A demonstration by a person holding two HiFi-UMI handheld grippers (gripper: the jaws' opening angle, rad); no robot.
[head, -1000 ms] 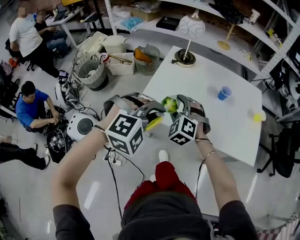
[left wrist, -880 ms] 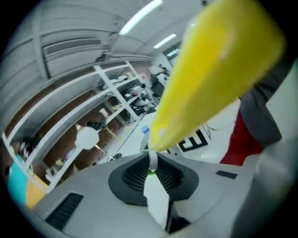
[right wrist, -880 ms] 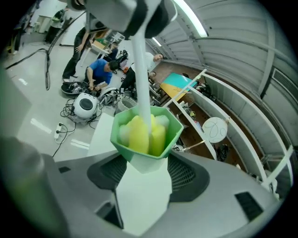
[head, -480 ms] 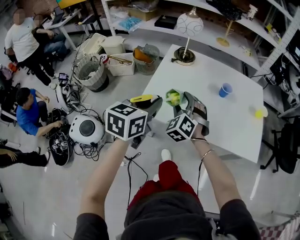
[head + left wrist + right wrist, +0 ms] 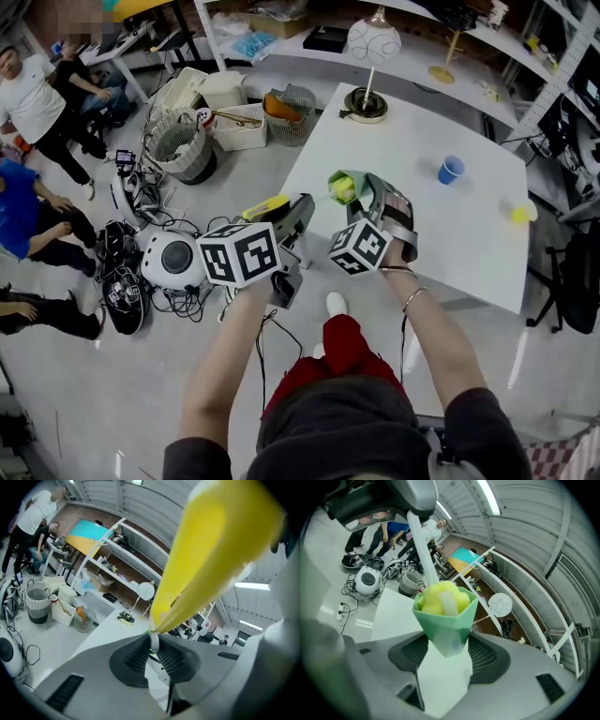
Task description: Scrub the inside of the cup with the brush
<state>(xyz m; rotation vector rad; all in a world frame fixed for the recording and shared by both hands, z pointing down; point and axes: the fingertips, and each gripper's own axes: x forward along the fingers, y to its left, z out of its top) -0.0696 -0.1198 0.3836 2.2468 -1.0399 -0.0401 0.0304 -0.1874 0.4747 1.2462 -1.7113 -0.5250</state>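
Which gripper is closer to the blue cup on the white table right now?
Right. The right gripper, shut on the green cup, is left of the blue cup; the left gripper, shut on the yellow brush, is even farther left.

Bright, even overhead light fills the head view. The glossy pale floor (image 5: 141,375) below the left gripper (image 5: 302,214) and right gripper (image 5: 356,194) shows soft white glare streaks, and shadows are faint. Both gripper views bend hard at the edges and have black corners. Above the left jaws the yellow plastic brush (image 5: 211,550) is a close, unfocused smear. A ceiling strip light (image 5: 487,496) glares above the sharp pale green faceted plastic cup (image 5: 447,620).
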